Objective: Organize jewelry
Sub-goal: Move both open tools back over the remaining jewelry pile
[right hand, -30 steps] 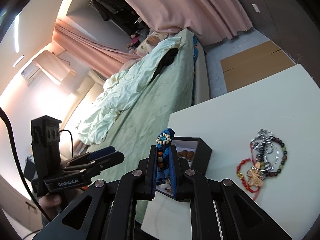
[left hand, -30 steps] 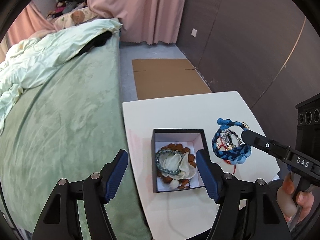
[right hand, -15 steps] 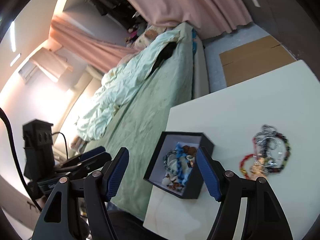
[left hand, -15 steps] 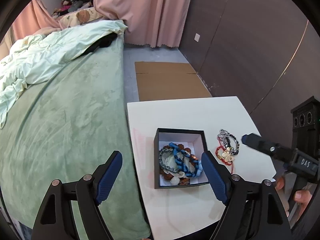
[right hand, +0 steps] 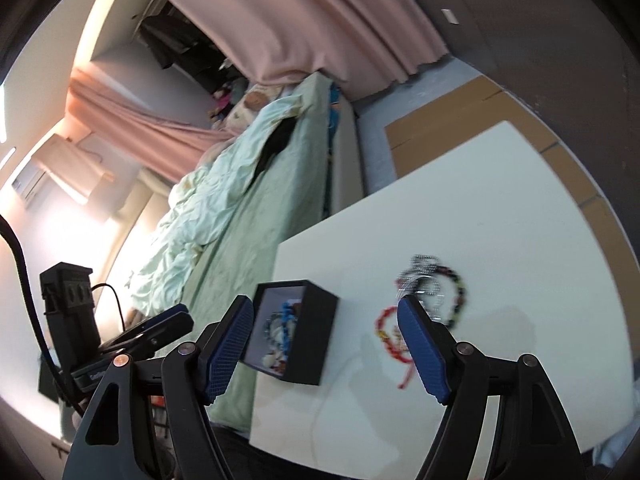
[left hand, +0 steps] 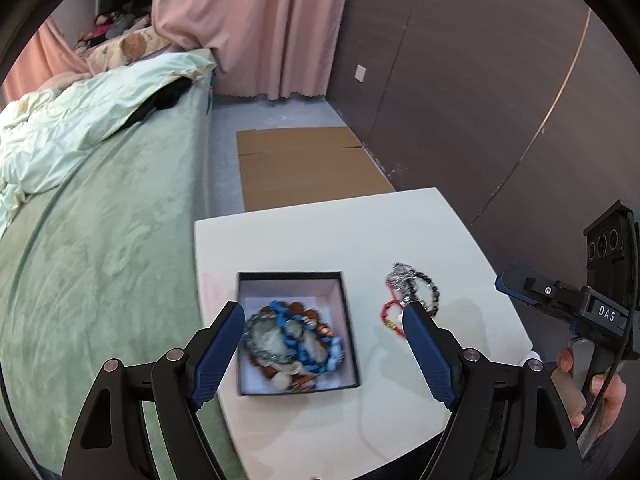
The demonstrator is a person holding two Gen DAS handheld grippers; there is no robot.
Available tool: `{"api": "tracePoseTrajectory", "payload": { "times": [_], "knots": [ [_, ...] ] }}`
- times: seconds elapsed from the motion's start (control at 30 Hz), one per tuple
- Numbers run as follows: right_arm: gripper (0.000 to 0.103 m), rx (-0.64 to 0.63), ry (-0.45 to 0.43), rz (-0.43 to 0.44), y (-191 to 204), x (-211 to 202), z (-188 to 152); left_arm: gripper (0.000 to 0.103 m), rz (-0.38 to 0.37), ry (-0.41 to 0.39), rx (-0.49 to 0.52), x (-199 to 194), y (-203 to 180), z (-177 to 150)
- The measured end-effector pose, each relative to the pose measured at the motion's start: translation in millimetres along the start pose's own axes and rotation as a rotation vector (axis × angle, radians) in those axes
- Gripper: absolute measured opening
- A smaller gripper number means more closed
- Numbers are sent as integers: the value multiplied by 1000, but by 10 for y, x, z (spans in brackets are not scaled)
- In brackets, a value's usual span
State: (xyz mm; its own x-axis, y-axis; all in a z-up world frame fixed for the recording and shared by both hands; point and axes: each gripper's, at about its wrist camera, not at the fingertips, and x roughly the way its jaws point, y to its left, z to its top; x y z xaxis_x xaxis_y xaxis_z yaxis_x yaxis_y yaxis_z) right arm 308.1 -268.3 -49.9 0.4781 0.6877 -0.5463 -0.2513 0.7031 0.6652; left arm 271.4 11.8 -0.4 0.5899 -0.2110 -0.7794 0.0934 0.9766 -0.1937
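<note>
A black box (left hand: 290, 276) with a white lining stands on the white table (left hand: 320, 240). It holds a blue braided bracelet (left hand: 308, 340) on top of brown beads and a pale bracelet. My left gripper (left hand: 324, 312) hovers open above the box, empty. To the right of the box lies a small pile of bracelets (left hand: 412, 296): red, dark beads and a silver chain. My right gripper (right hand: 325, 304) is above the table between the box (right hand: 312, 336) and the pile (right hand: 432, 296). Its jaws are opening, with nothing between them.
A green bed (left hand: 100, 240) with a rumpled pale duvet runs along the table's left edge. Flattened cardboard (left hand: 304, 168) lies on the floor beyond the table. A dark wall (left hand: 480, 100) stands to the right. A hand (left hand: 600, 392) holds the right gripper's handle.
The right gripper let go of the blue bracelet, which now lies in the box, and drew back to the right with its jaws wide. The left gripper pulled back a little and opened wider.
</note>
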Motion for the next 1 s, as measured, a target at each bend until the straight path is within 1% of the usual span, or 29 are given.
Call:
{"api": "tracePoseTrajectory", "payload": {
  "times": [0.2, 0.33, 0.6, 0.77, 0.9, 0.97, 1.0],
  "knots": [
    [75, 14, -3, -29, -172, -129, 2, 82, -13, 3, 47, 170, -298, 42],
    [75, 31, 12, -43, -291, -178, -2, 82, -25, 29, 80, 327, -489, 57],
    [75, 76, 36, -64, -487, -247, -14, 82, -49, 71, 110, 584, -753, 67],
    [75, 124, 38, -77, -637, -286, -7, 82, -72, 128, 133, 797, -924, 76],
    [75, 136, 23, -121, -728, -318, -4, 82, -72, 179, 147, 995, -1048, 82],
    [75, 136, 36, -155, -792, -285, 3, 82, -72, 203, 149, 1081, -1086, 79],
    [75, 148, 53, -158, -841, -245, 4, 82, -73, 216, 148, 1125, -1100, 76]
  ]
}}
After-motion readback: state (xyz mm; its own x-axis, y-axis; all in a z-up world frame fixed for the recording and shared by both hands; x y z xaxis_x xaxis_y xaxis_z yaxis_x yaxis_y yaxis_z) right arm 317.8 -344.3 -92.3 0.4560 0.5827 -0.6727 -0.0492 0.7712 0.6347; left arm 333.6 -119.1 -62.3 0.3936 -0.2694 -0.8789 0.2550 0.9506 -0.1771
